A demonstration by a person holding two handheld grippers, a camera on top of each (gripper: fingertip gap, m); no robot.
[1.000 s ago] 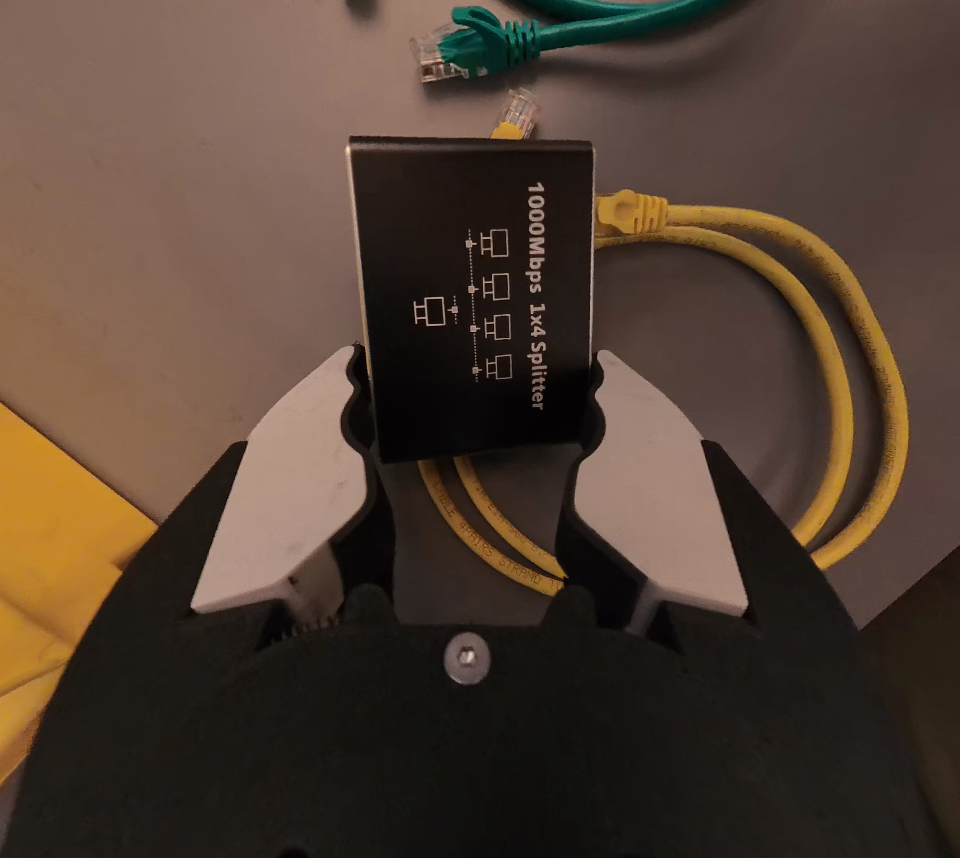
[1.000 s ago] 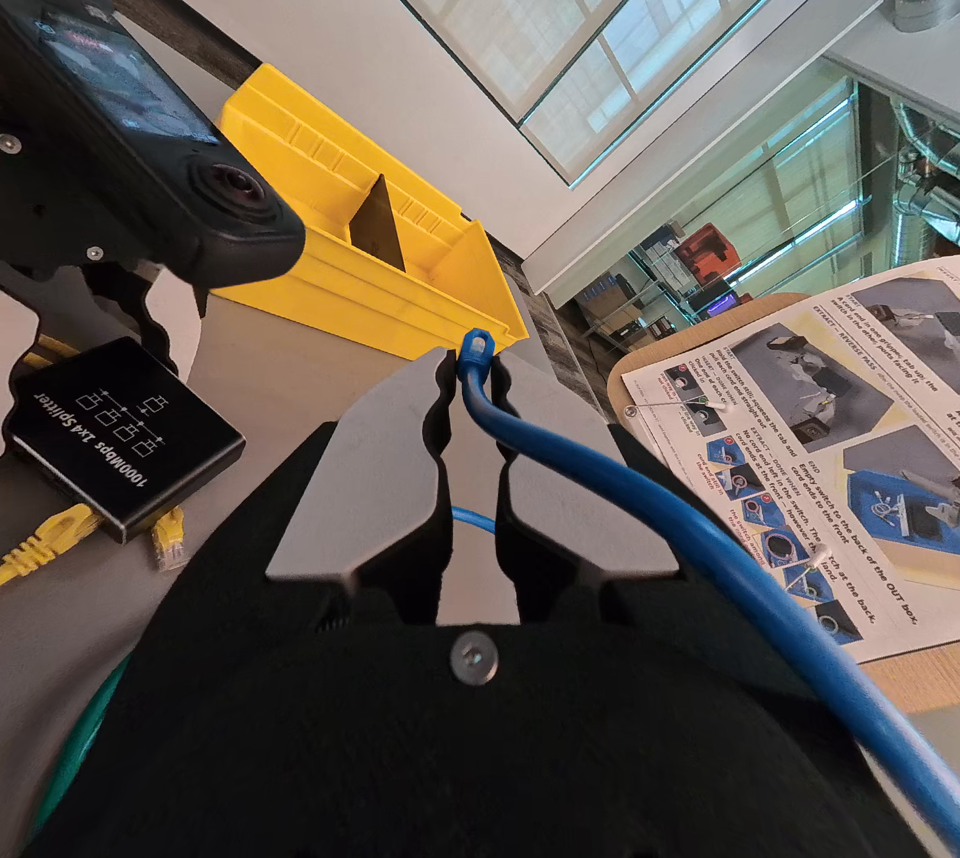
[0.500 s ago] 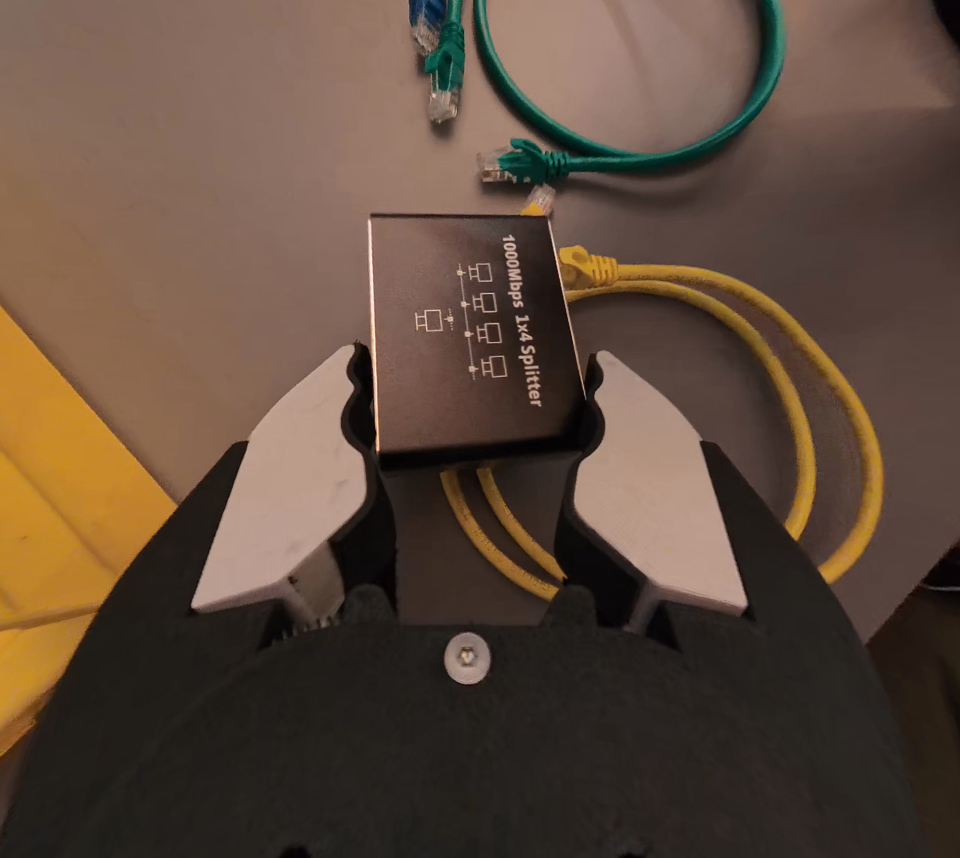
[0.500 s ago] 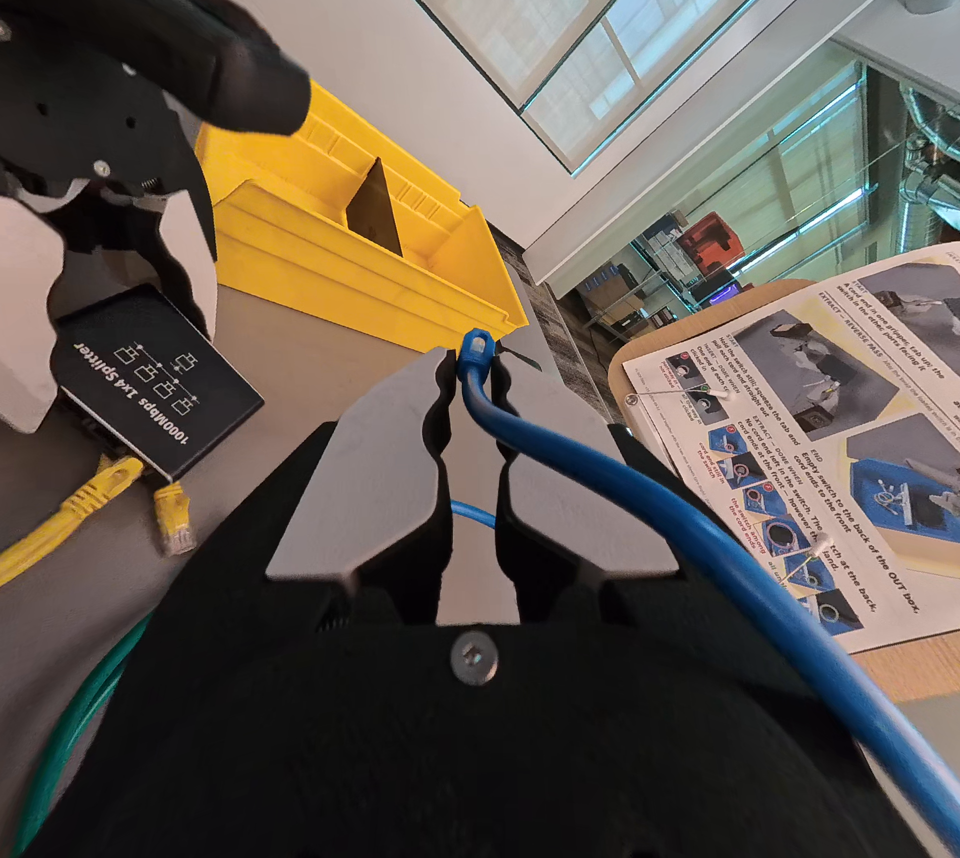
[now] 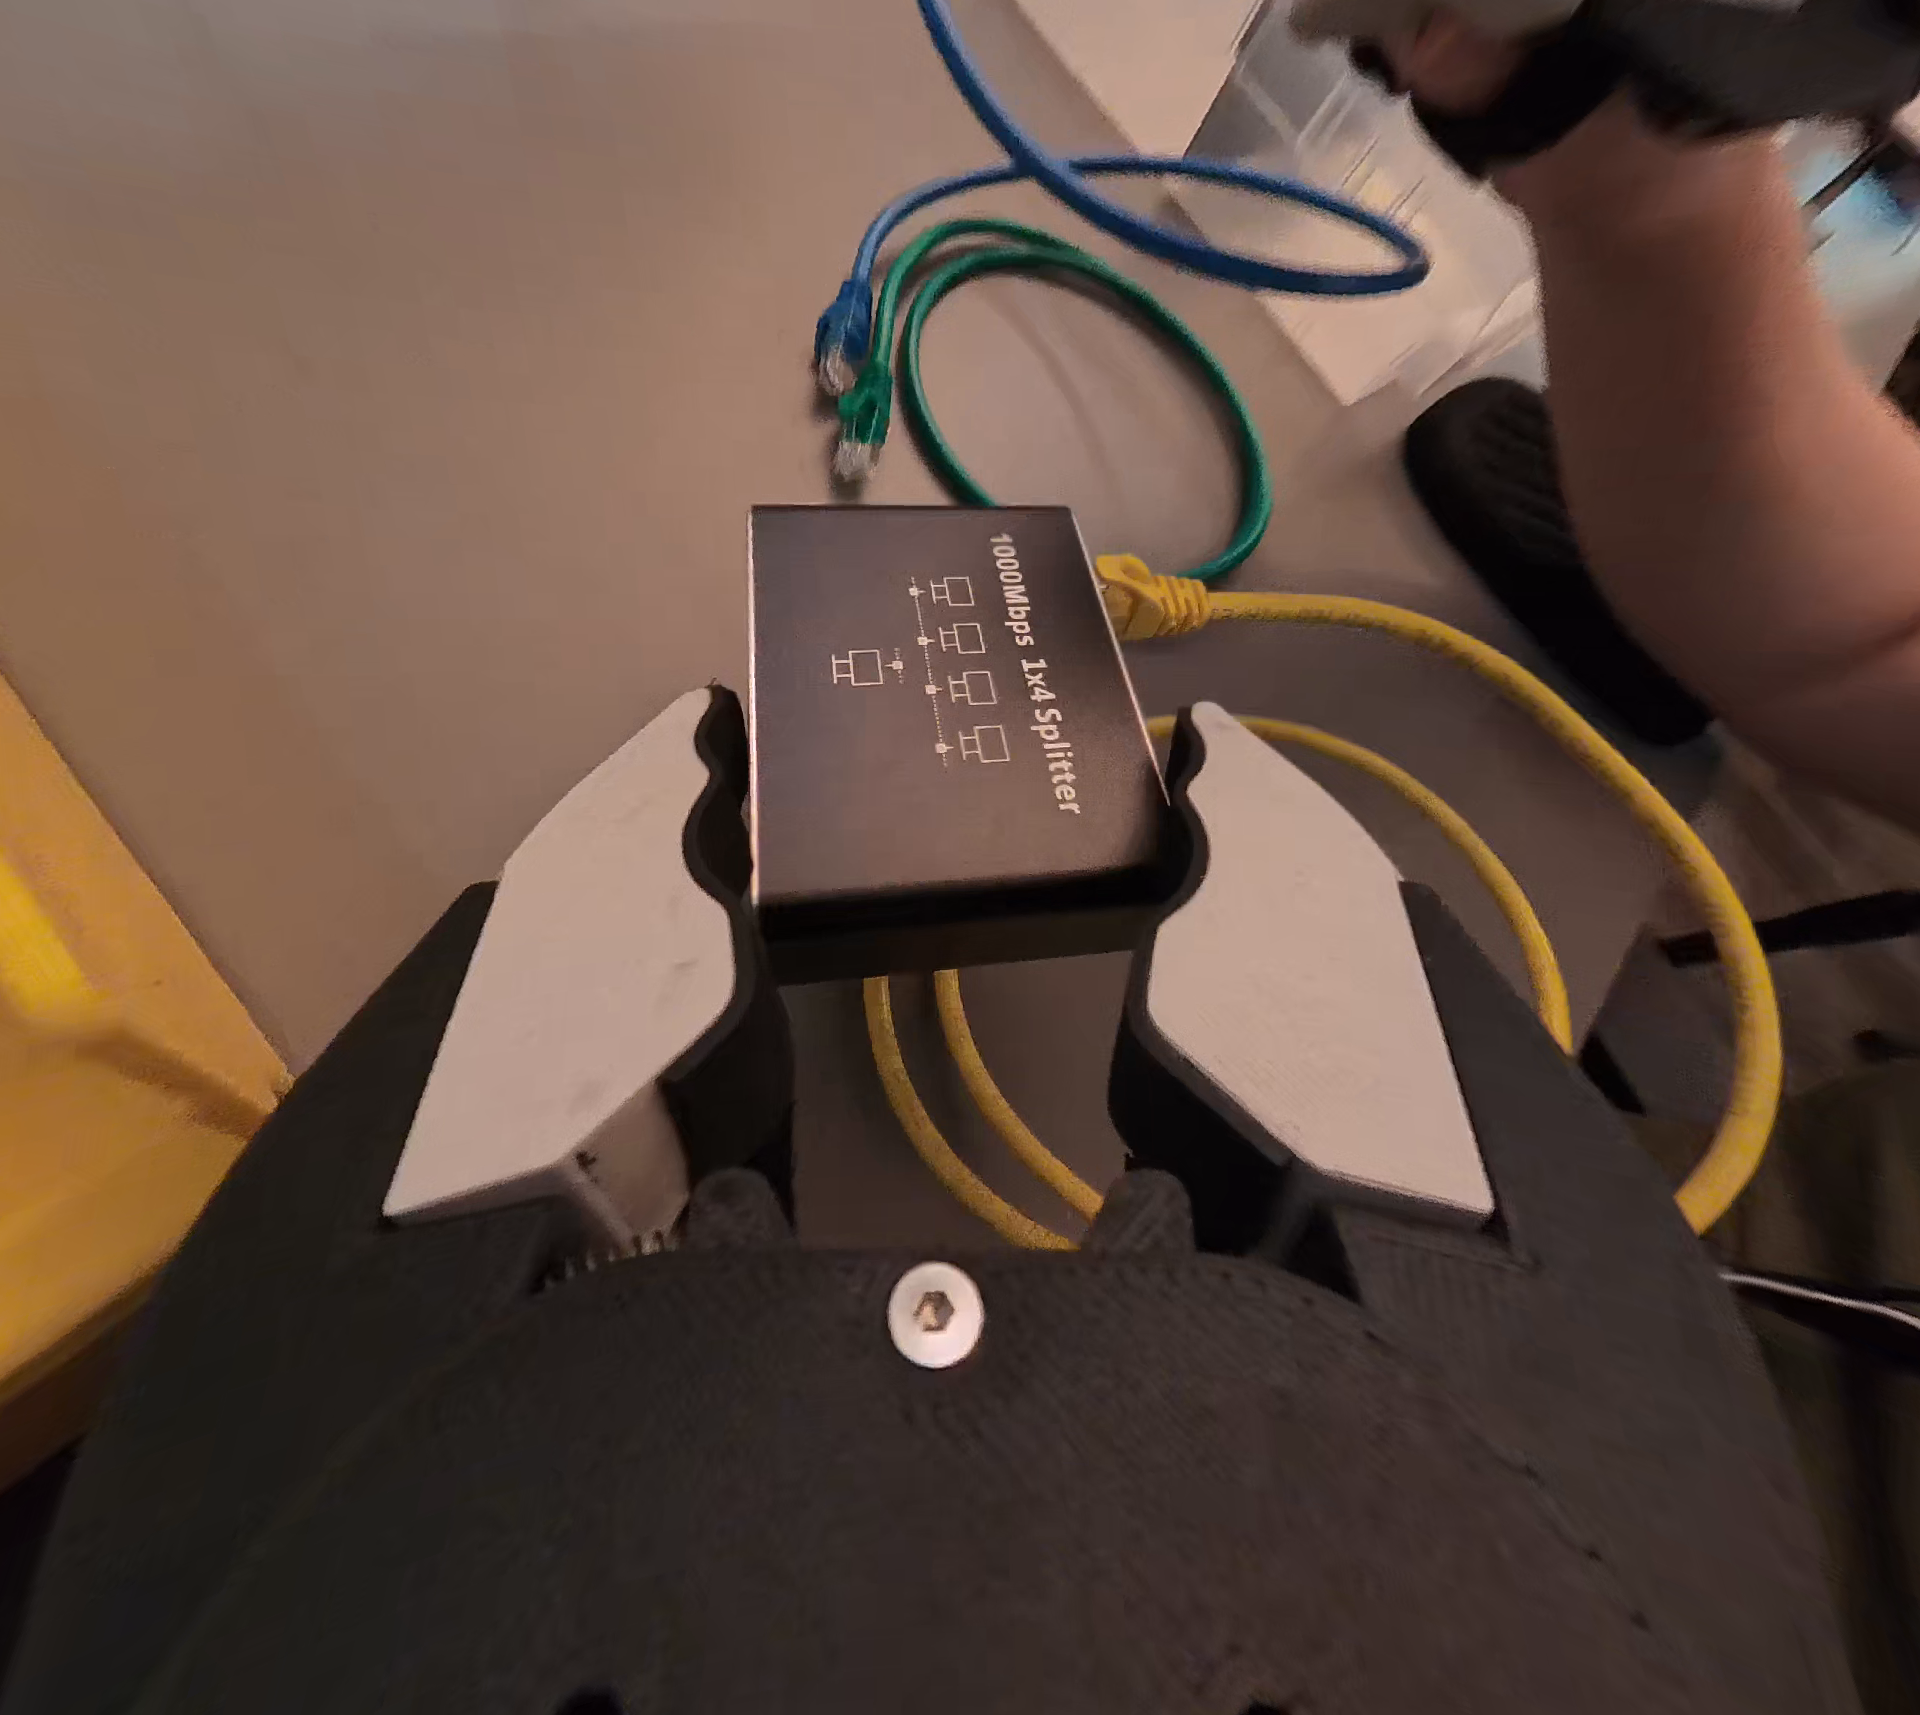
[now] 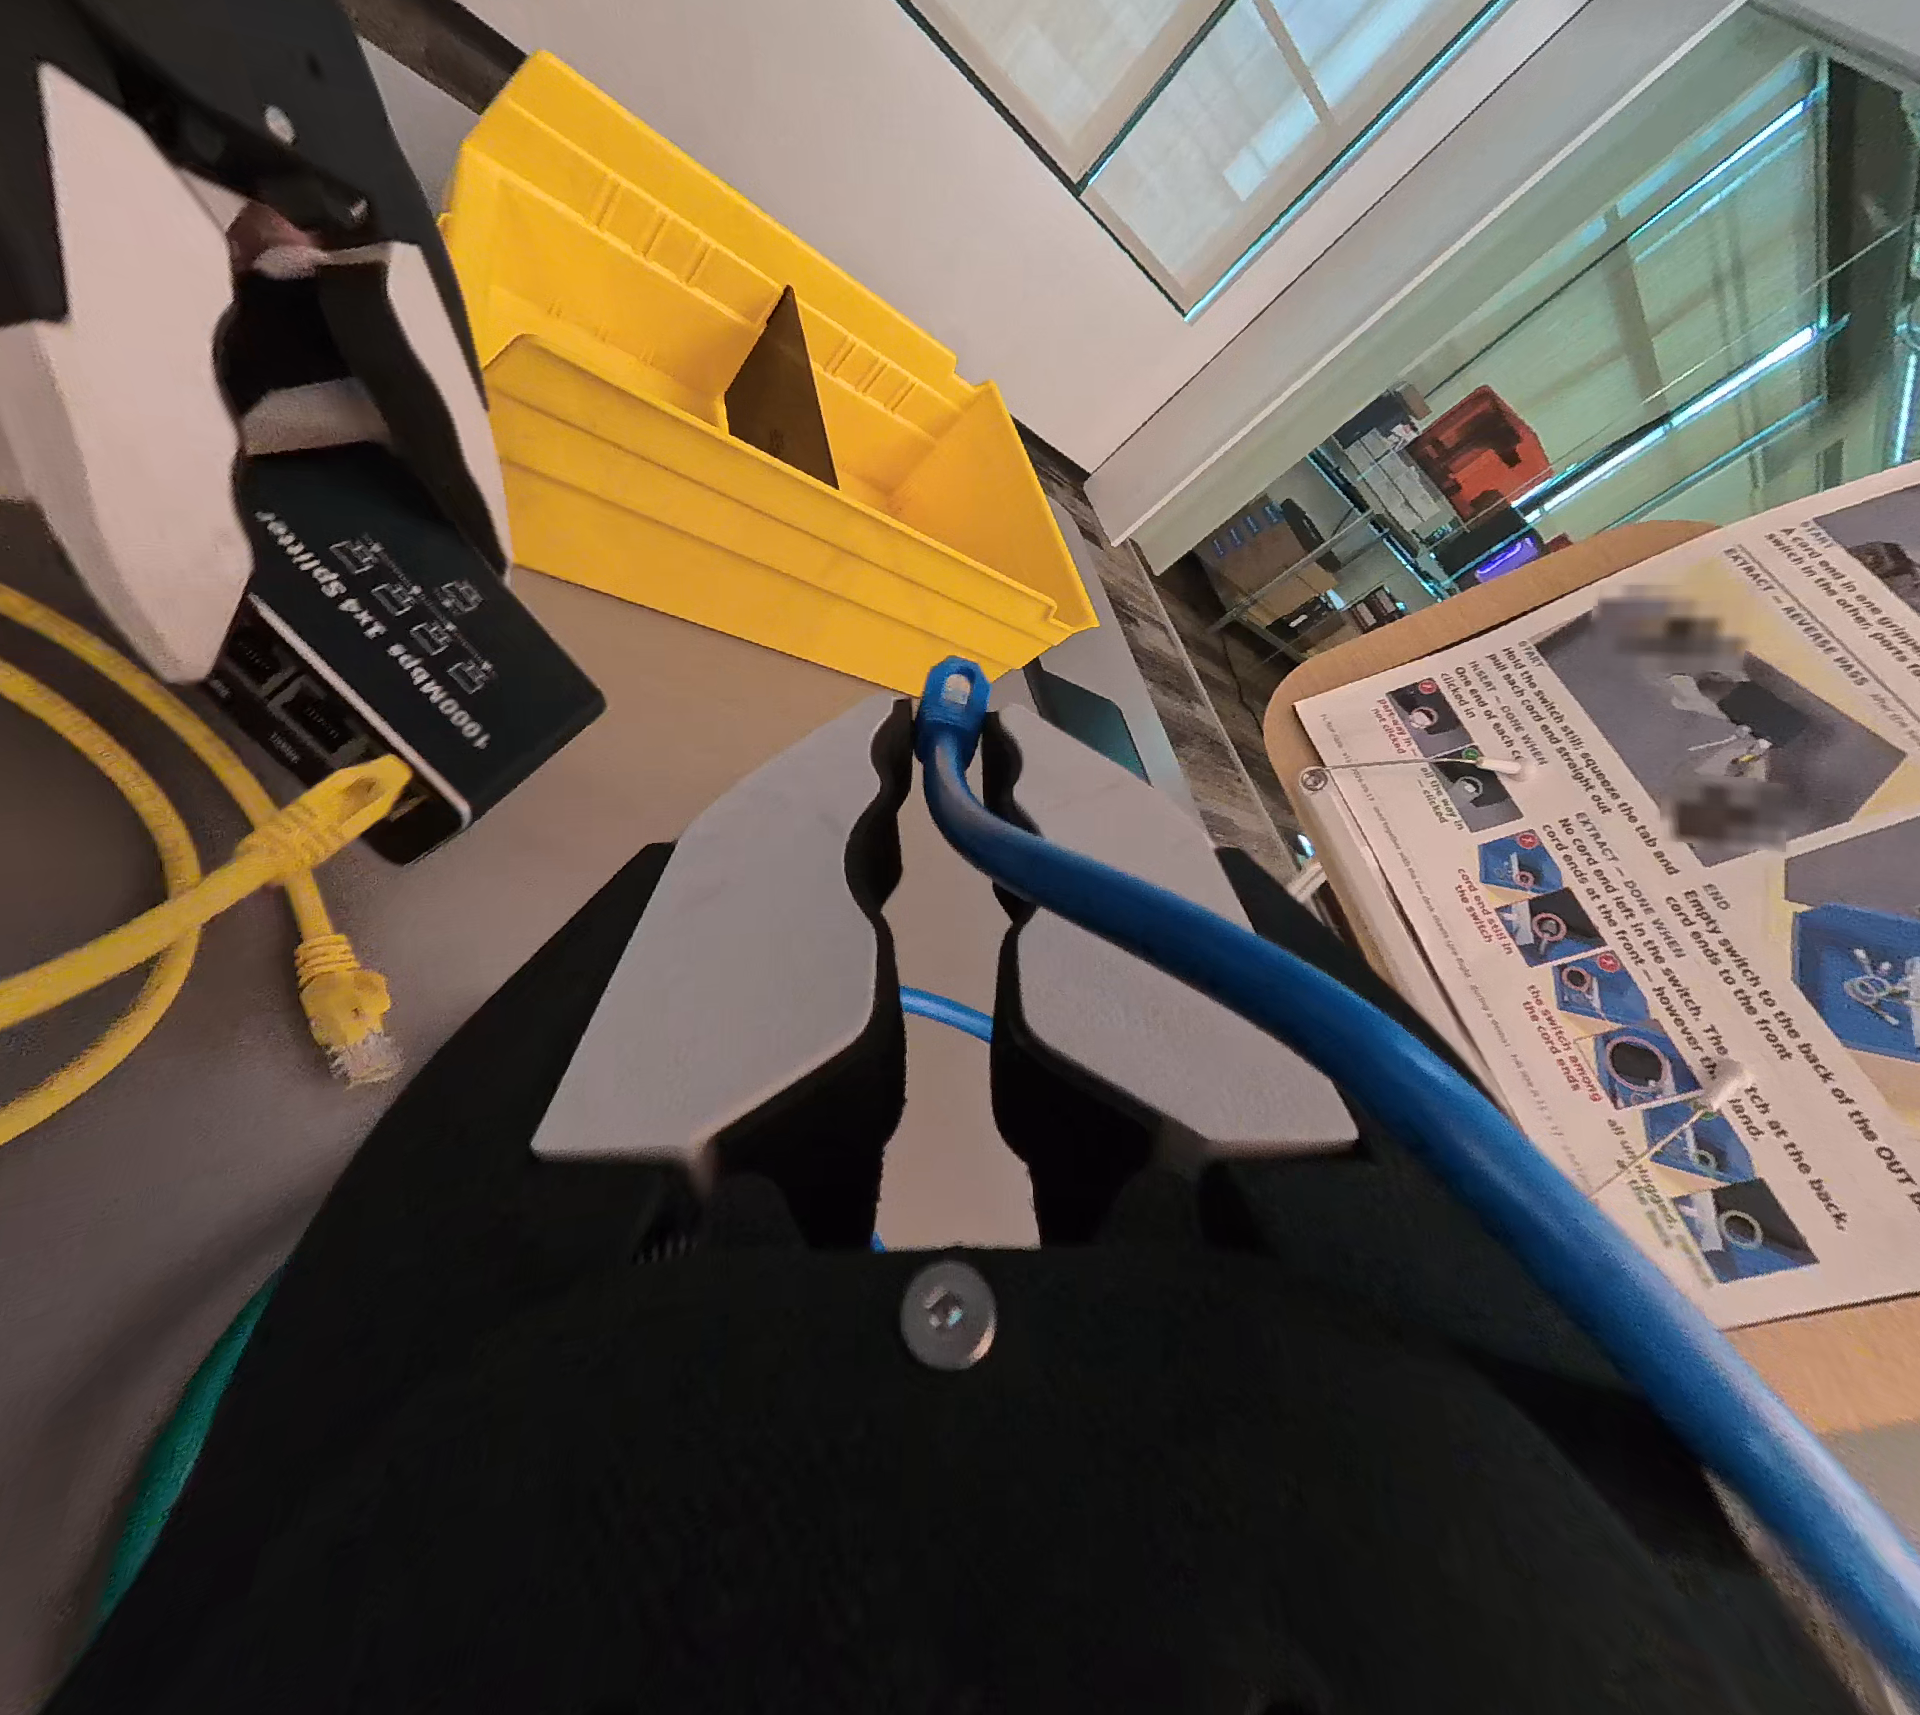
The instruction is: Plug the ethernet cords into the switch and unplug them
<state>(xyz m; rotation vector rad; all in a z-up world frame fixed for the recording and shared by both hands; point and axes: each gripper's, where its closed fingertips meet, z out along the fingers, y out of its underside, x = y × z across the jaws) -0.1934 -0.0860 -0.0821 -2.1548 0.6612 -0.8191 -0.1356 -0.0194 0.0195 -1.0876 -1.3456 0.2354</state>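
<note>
My left gripper (image 5: 951,730) is shut on the black switch (image 5: 935,709) and holds it above the grey table. The switch also shows in the right wrist view (image 6: 416,647), its ports facing that camera. A yellow cord (image 5: 1153,600) is plugged into the switch's side; its other plug (image 6: 348,1021) lies loose on the table. My right gripper (image 6: 940,720) is shut on the blue cord (image 6: 1195,927) just behind its plug (image 6: 951,694), right of the switch. The blue cord's other end (image 5: 840,325) and a green cord (image 5: 1195,377) lie on the table beyond the switch.
A yellow bin (image 6: 748,460) stands behind the switch against the wall. A printed instruction sheet (image 6: 1621,917) lies on a wooden surface at right. A white box (image 5: 1195,3) sits at the far right of the table. A person's forearm (image 5: 1714,377) reaches in there. Some 15 cm of space lies between my two pairs of fingers.
The left gripper has lifted and tilted the switch, bringing its ports toward the right gripper. The right gripper with the blue plug has come nearer the switch.
</note>
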